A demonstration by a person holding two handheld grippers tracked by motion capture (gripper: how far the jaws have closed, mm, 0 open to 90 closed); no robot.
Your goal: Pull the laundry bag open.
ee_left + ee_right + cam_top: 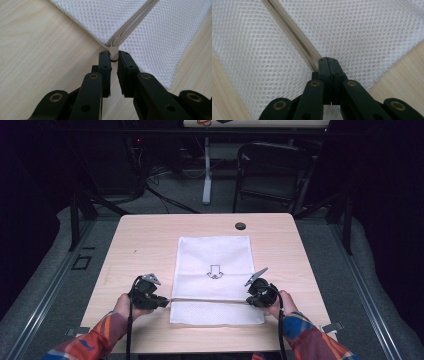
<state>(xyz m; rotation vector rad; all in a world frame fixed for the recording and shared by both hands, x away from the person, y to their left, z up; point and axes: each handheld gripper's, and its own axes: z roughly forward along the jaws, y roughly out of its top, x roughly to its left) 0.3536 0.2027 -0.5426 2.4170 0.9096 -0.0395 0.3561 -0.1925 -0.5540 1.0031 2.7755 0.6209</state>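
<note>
While both hands rest at the near edge of the table: each gripper sits at one end of the zip line of the mesh bag.
Left gripper (114, 57): jaws nearly closed, with the beige zipper pull (113, 51) pinched between the tips; a thin gap remains behind the pull.
Right gripper (329, 62): jaws pressed fully together, tips down on the mesh bag (362, 32) at the near end of the zipper (294, 40); whether any cloth or zip tape is caught between them cannot be told.
Mesh bag, place: it lies flat in the middle of the table (140, 235), its short near edge toward the person, the zipper running across it close to that edge.
High view adds: the left gripper (162, 301) at the bag's left edge and the right gripper (250, 299) at its right edge, both level with the zip line; a small printed mark (215, 271) on the bag (215, 252); plaid sleeves; a dark round plug (240, 225) near the table's far edge.
Gripper views add: the mesh weave, the zipper teeth and the pull, too small to make out from above.
</note>
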